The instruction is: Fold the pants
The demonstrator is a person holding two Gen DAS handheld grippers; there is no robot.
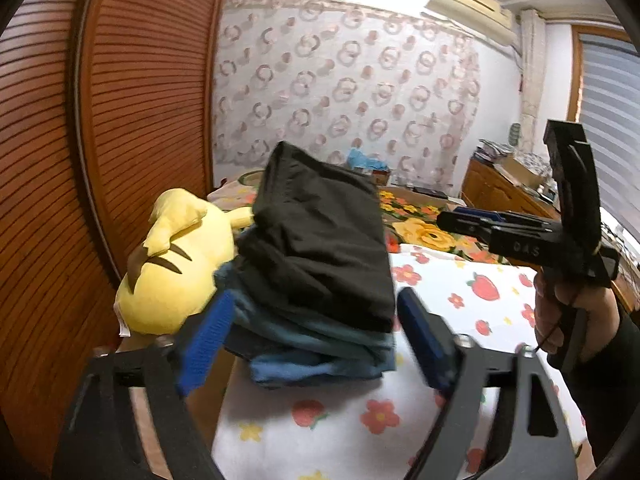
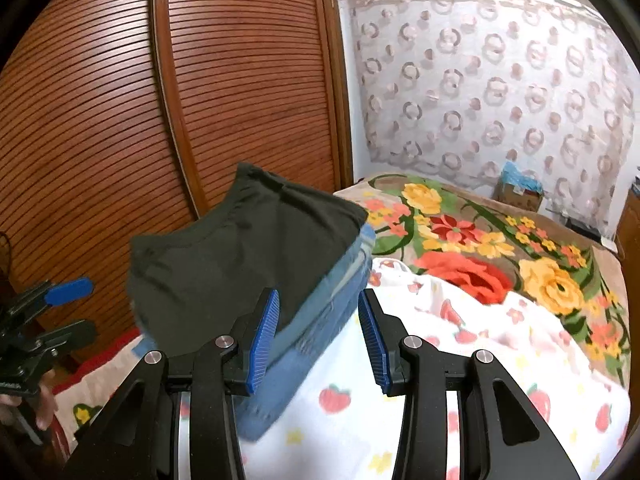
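Pants: folded black fabric pants (image 1: 320, 236), lower centre of the left wrist view, left of centre in the right wrist view (image 2: 240, 248); they lie on top of a stack.
Stack beneath: folded blue denim garments (image 1: 320, 356), edges showing under the black pants; seen also in the right wrist view (image 2: 316, 320).
Left gripper: black two-finger gripper with blue pads (image 1: 316, 340), bottom of its own view, fingers spread wide either side of the stack's near end, gripping nothing; also at the left edge of the right wrist view (image 2: 70, 312), likewise parted.
Right gripper: same make (image 2: 318, 336), bottom centre of its own view, fingers apart and empty, the left blue pad (image 2: 264, 336) in front of the denim; whether it touches cannot be told. At the right of the left wrist view (image 1: 472, 220), held in a hand (image 1: 568, 312).
Support: white bedsheet printed with strawberries and flowers (image 2: 400, 400).
Beyond: floral blanket (image 2: 480, 248), right of centre.
Beside stack: yellow plush toy with brown stripes (image 1: 180, 264), centre left.
Backdrop: brown slatted wooden wardrobe doors (image 2: 120, 100), upper left; curtain with ring pattern (image 1: 340, 80), upper centre.
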